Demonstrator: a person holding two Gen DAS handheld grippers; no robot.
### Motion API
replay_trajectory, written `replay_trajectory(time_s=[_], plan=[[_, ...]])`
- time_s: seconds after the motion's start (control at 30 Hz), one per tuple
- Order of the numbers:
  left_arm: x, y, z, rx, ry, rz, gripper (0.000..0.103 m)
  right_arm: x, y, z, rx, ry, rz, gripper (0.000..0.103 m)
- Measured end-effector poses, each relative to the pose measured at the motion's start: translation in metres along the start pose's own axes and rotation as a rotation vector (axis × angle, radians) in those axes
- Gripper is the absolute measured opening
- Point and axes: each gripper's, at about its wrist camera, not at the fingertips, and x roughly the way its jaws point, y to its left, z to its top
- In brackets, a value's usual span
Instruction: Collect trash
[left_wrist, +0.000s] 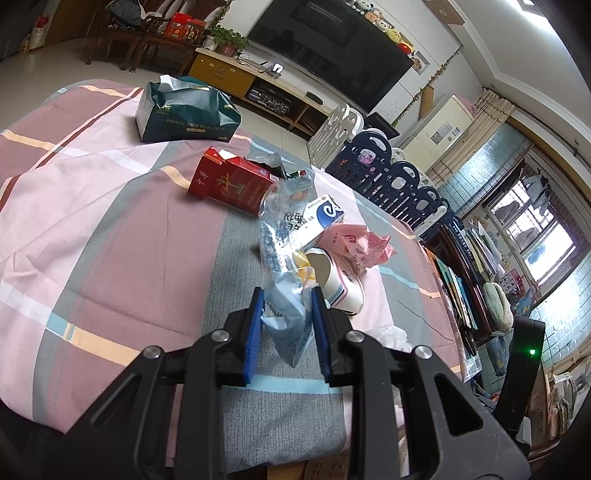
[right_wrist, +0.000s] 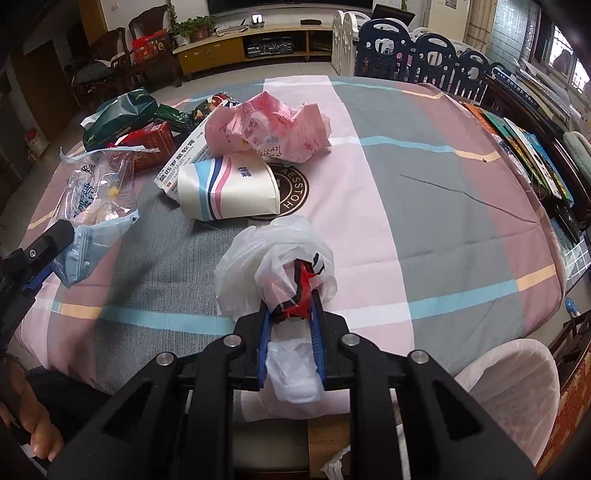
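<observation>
1. Our left tool (left_wrist: 288, 325): matte black plastic frame, angular arms with triangular cutouts, four round silver screw heads across the linkage.
2. Its fingers (left_wrist: 254, 332) carry blue ribbed pads on the inner faces.
3. Our right tool (right_wrist: 291, 332): same build, black arms, triangular cutouts, four silver screws, blue pads (right_wrist: 263, 350).
4. Right-wrist view also catches the left tool's black body from the side, one small screw, blue pad edge.
5. Bare skin, fingers with a visible nail, at the lower left corner (right_wrist: 35, 428).
</observation>
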Motion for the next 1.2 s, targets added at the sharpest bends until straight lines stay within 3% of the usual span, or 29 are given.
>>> replay_trajectory(time_s=[0.9,1.2], plan=[[0.003,-0.001,-0.001,0.001,0.003,0.013,0.026,-0.011,-0.008,0.002,0.022,-0.039,0.014,0.02],[0.009,0.0,-0.001,0.004,0.028,-0.001,0.026,-0.053,-0.035,0.009,0.071,-0.105,0.059,0.02]])
